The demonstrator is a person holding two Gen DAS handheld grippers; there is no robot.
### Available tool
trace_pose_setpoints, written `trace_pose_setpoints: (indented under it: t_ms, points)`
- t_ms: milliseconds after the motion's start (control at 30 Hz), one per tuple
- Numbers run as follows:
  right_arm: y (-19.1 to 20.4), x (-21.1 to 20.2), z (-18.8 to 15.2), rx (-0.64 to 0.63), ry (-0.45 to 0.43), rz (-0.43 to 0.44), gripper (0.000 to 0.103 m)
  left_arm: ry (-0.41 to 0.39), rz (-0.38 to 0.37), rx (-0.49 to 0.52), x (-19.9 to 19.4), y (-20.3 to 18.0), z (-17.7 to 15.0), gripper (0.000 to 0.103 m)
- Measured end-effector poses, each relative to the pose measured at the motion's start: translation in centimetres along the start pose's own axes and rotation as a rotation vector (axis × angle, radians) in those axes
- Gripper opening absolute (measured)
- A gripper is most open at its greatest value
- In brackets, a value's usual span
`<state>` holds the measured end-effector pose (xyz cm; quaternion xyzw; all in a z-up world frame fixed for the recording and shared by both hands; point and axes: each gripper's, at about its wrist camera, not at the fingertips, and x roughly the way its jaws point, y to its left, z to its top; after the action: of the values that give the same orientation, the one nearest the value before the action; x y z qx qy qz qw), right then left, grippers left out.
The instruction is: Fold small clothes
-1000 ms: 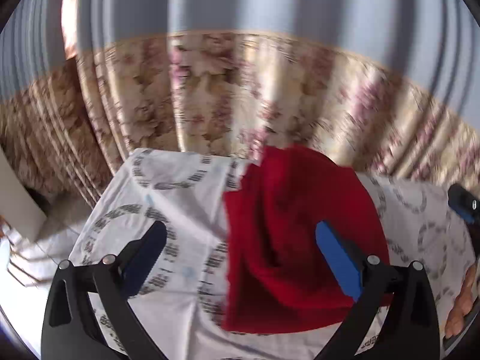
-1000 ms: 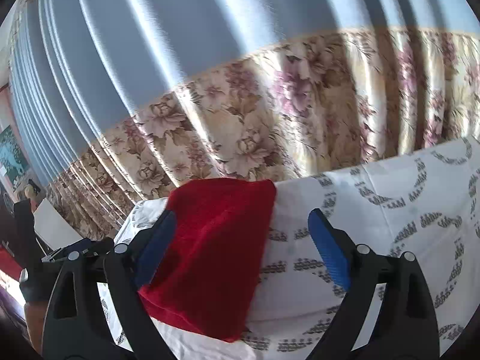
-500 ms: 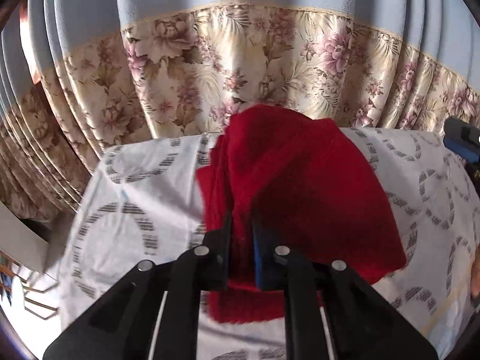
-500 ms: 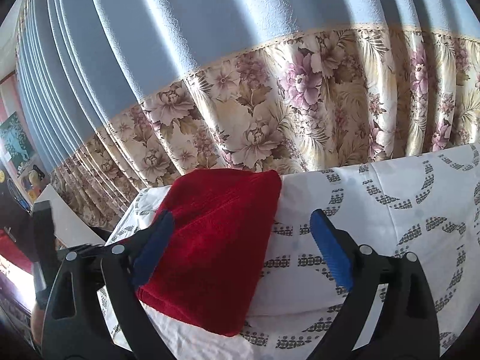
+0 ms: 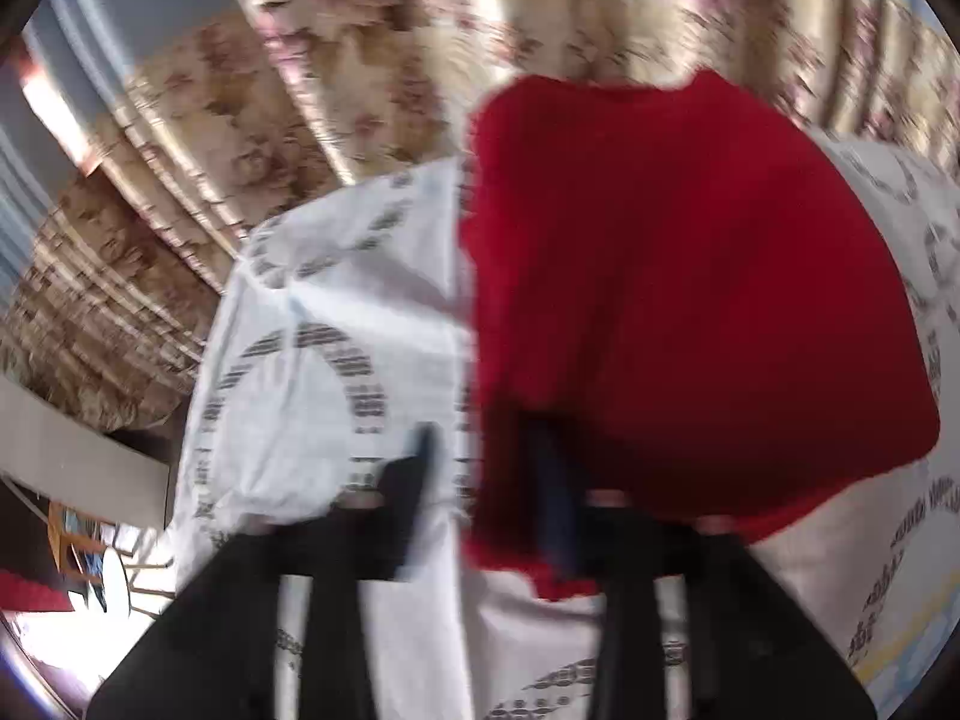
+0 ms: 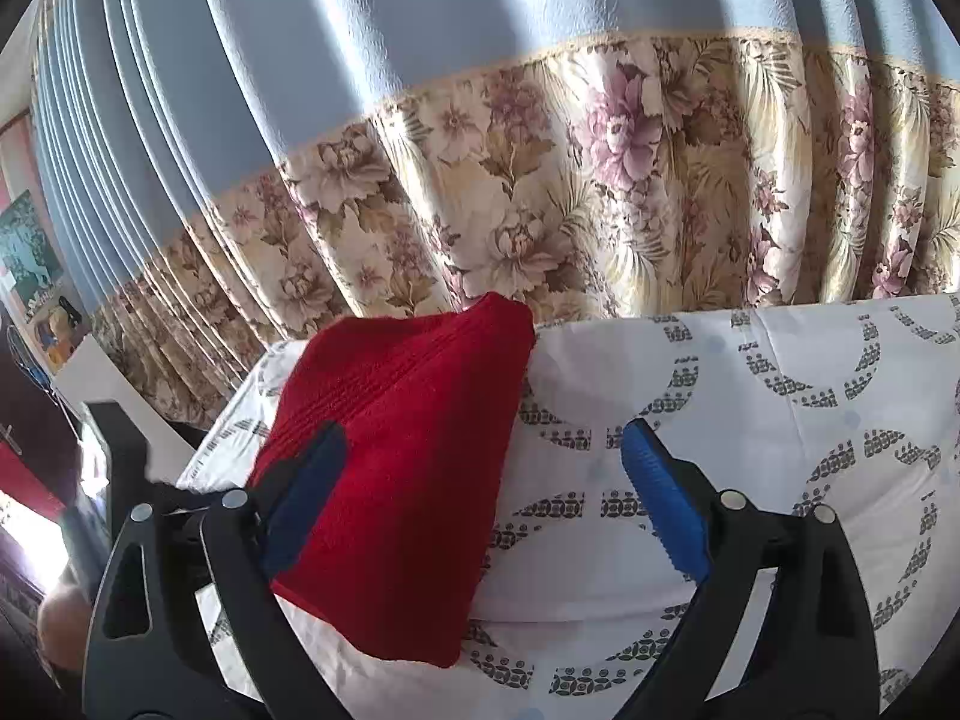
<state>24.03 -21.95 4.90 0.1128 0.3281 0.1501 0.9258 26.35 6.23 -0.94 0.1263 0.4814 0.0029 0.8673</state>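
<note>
the red cloth (image 6: 402,468) lies folded on the patterned surface (image 6: 780,420), looking nearly finished. left tool (image 5: 480,480) blurred, fingers parted beside its near edge; right tool (image 6: 480,498) spread, holding nothing.

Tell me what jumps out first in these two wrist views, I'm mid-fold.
The folded red knitted garment grabs the eye, lying on the white sheet printed with dark rings. Behind it hangs the beige floral curtain under plain blue fabric. The right gripper hangs open with one blue pad in front of the garment's left edge; the left gripper is blurred, slightly parted at the garment's near edge.
</note>
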Motion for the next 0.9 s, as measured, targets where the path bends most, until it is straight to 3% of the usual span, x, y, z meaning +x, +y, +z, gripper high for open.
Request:
trace_pose_setpoints:
  t_ms: [33,233,333,433,567,633,700,767,800,833,900]
  points:
    - [0.0,0.1,-0.1,-0.003,0.002,-0.003,0.093,-0.019,0.022,-0.029,-0.6,0.9,0.2,0.084]
    - [0.0,0.7,0.2,-0.004,-0.007,-0.024,0.097,-0.201,0.079,-0.215,-6.2,4.7,2.1,0.094]
    - [-0.2,1.7,0.4,-0.007,0.005,-0.041,0.097,-0.273,-0.004,-0.251,-7.2,4.0,4.6,0.094]
    - [-0.3,2.8,0.9,-0.013,0.018,-0.052,0.097,-0.251,-0.003,-0.199,-5.6,2.1,7.5,0.094]
    - [-0.4,4.1,1.5,-0.018,0.024,-0.058,0.097,-0.151,0.014,-0.134,-0.6,-0.3,10.6,0.094]
    - [-0.5,4.8,1.6,-0.020,0.033,-0.059,0.097,-0.111,0.043,-0.131,1.6,-0.6,11.1,0.094]
    - [-0.5,5.5,1.7,-0.023,0.039,-0.060,0.097,-0.076,0.026,-0.151,3.7,-0.3,11.0,0.094]
    - [-0.5,6.3,1.7,-0.028,0.049,-0.062,0.097,-0.087,-0.027,-0.176,4.6,0.2,10.3,0.068]
    - [-0.4,6.5,1.6,-0.029,0.052,-0.064,0.097,-0.090,-0.076,-0.192,4.8,0.5,9.9,0.032]
    - [-0.2,6.9,1.6,-0.037,0.056,-0.068,0.097,-0.103,-0.123,-0.205,4.7,0.9,9.6,0.018]
    - [0.1,7.2,1.6,-0.055,0.058,-0.080,0.097,-0.136,-0.070,-0.218,4.0,1.3,9.4,0.013]
